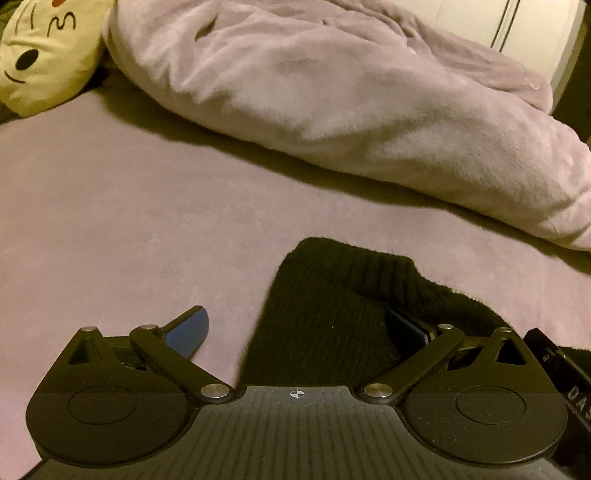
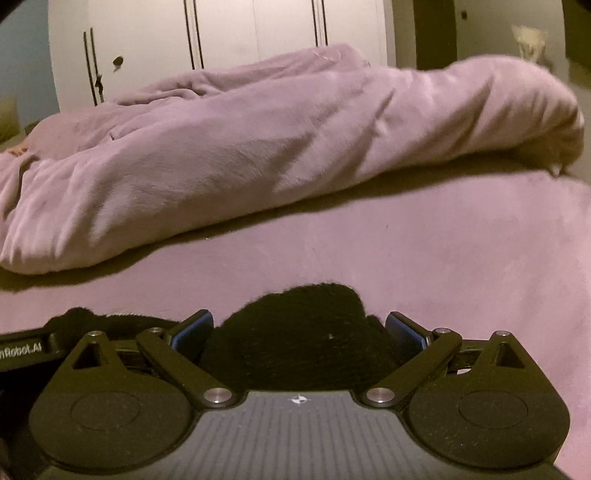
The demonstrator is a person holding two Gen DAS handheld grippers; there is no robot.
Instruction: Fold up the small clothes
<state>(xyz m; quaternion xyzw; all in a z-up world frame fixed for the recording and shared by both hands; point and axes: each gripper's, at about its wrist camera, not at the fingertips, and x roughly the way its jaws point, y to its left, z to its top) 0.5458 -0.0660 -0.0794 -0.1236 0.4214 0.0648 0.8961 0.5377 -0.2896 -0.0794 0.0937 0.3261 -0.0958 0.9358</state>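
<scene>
A black ribbed knit garment (image 1: 332, 310) lies on the lilac bed sheet (image 1: 110, 221). My left gripper (image 1: 299, 328) is open wide over its near left part. The left blue pad (image 1: 188, 332) rests on bare sheet, and the right pad (image 1: 408, 326) touches the black cloth, half hidden by it. In the right wrist view the same garment (image 2: 303, 321) looks fuzzy and bunched. It sits between the spread fingers of my open right gripper (image 2: 299, 330), and neither pad presses on it. The two grippers are side by side, each showing at the edge of the other's view.
A rumpled lilac blanket (image 1: 351, 92) lies heaped across the bed beyond the garment. A cream plush pillow with a drawn face (image 1: 40, 51) sits at the far left. White wardrobe doors (image 2: 221, 33) stand behind the bed. Flat sheet (image 2: 461, 240) stretches between garment and blanket.
</scene>
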